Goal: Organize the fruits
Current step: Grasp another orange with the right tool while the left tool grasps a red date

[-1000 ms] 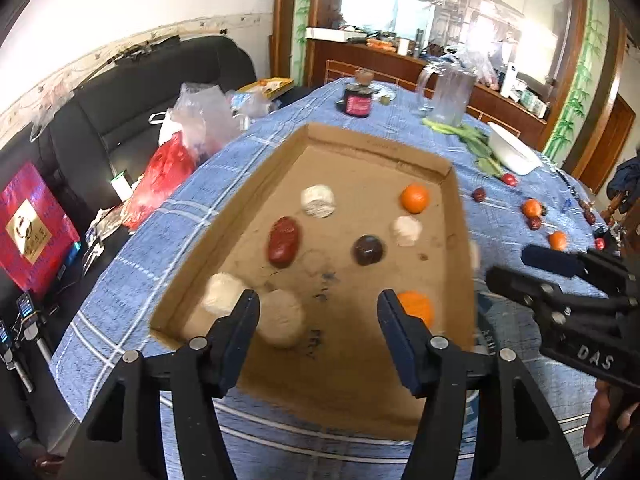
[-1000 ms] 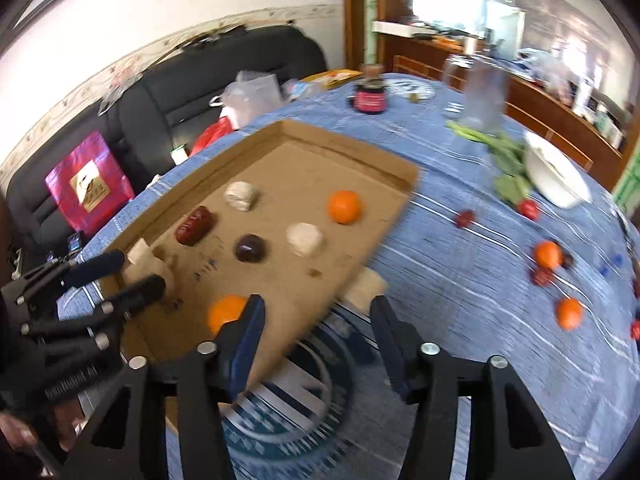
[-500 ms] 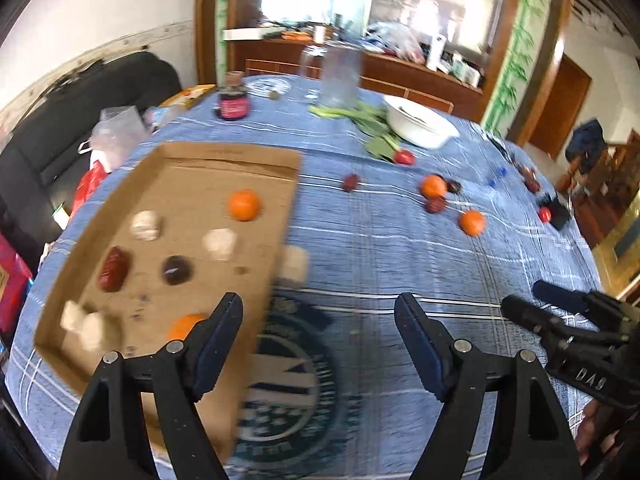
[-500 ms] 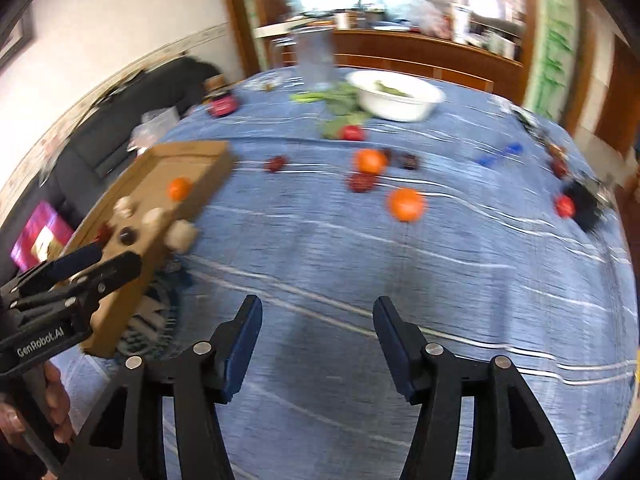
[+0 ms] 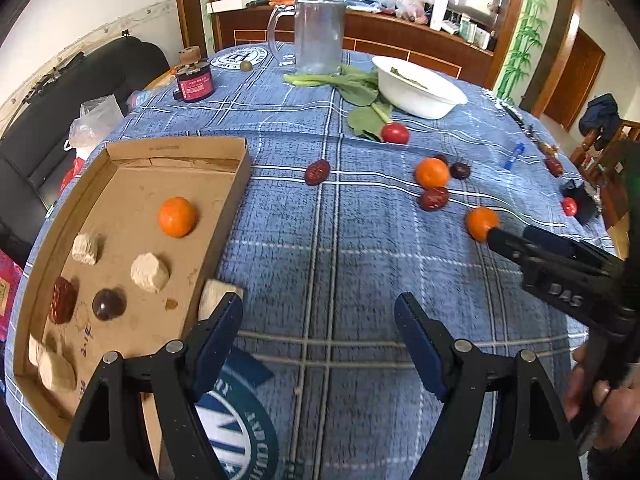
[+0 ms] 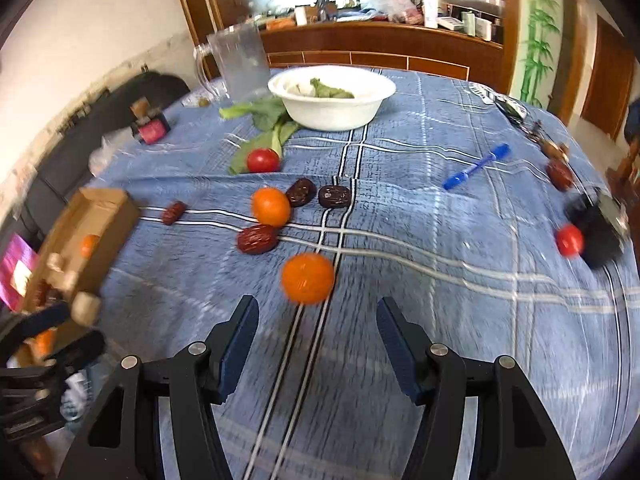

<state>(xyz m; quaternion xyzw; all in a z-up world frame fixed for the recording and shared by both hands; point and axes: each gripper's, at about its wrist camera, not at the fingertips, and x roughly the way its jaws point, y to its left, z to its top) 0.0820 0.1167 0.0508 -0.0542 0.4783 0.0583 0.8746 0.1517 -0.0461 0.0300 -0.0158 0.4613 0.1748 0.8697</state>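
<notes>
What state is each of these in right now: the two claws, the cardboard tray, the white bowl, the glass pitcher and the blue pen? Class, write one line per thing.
left claw: open, empty, jaws just widened
right claw: open, empty, jaws just widening
cardboard tray: topless, partly filled
white bowl: upright, holds greens
glass pitcher: upright, looks empty
blue pen: lying flat

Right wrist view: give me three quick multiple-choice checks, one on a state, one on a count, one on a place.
1. The white bowl is: A overturned; B upright with greens inside; C cracked in half.
2. Oranges loose on the tablecloth: A one; B two; C four.
3. The blue pen lies: A in the white bowl; B on top of the oranges; C on bare tablecloth.

B: its rim faces up around the leaves.
B: two lie apart on the cloth.
C: cloth shows all round it.
</notes>
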